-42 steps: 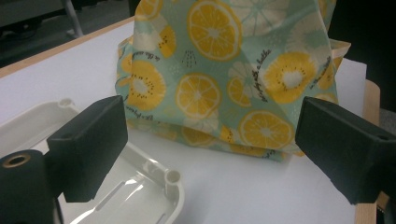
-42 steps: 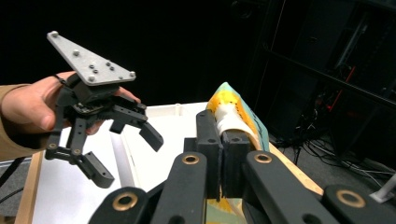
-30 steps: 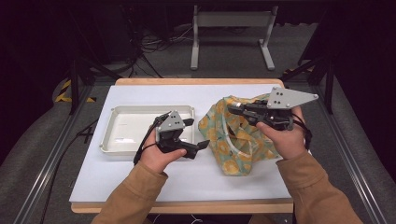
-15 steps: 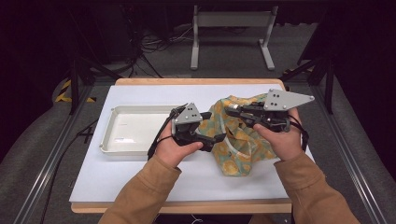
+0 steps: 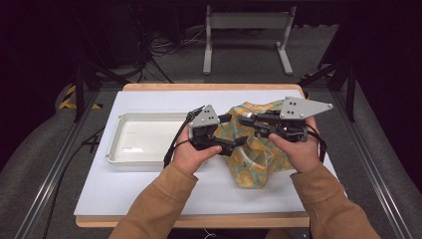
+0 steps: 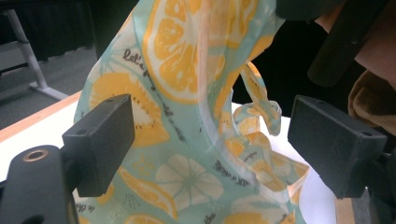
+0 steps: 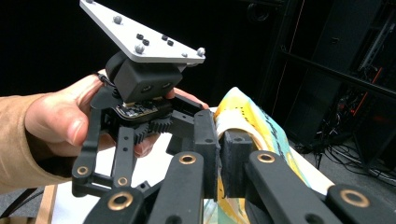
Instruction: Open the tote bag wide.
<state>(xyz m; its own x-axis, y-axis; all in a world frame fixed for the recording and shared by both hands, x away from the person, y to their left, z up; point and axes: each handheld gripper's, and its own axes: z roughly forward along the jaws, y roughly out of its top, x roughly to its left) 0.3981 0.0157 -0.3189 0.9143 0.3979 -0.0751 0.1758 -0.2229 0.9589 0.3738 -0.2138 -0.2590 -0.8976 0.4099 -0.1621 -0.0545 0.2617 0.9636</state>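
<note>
Dark workshop background, cables on the floor, one metal stand beyond the table; work surface: one white board (image 5: 149, 191) on a wooden tabletop.

Item 1: fabric bag (image 5: 254, 149), lemon print on teal, count one. Lifted at its top edge, lower part slumped on the board right of centre. Held up, I judge, so its mouth hangs free for a second grip.

Item 2: my right gripper (image 5: 247, 119), count one. Jaws together, clamped on the bag's top hem; it serves as the anchor.

Item 3: my left gripper (image 6: 210, 140), count one. Jaws apart, cloth hanging between them, pads not pressing; they have just narrowed slightly. Placed, I judge, to take the opposite edge.

Item 4: white tray (image 5: 119, 137), count one, left of the bag, nothing in it.
</note>
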